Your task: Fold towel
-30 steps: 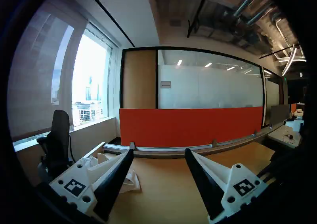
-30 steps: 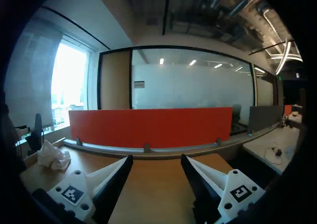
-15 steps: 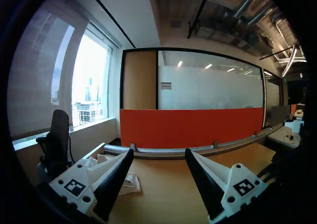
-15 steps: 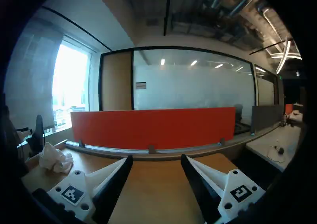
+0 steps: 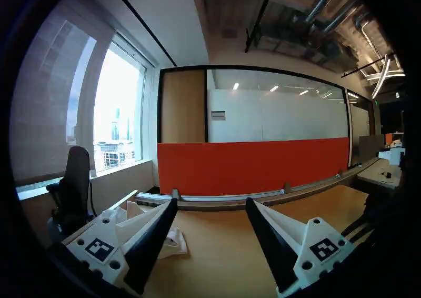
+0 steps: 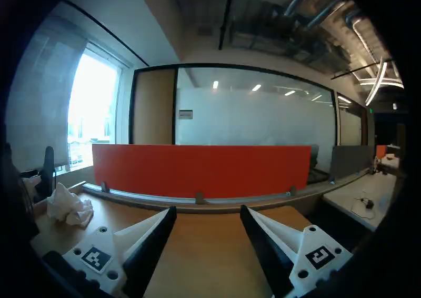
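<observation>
A crumpled white towel (image 6: pixel 67 207) lies on the wooden desk (image 6: pixel 210 256) at the far left of the right gripper view. In the left gripper view the towel (image 5: pixel 171 241) pokes out from behind the left finger, low on the desk (image 5: pixel 221 250). My left gripper (image 5: pixel 210 206) is open above the desk, with nothing between its fingers. My right gripper (image 6: pixel 208 212) is open too, held over bare wood well to the right of the towel.
An orange divider panel (image 5: pixel 252 166) runs along the desk's far edge, with a glass wall behind it. A black office chair (image 5: pixel 73 187) stands by the window at the left. A neighbouring desk (image 6: pixel 363 195) with cables lies to the right.
Both views have tilted down slightly, so the divider and ceiling sit a little higher. In the right gripper view the towel has slid slightly left. Both grippers stay open.
</observation>
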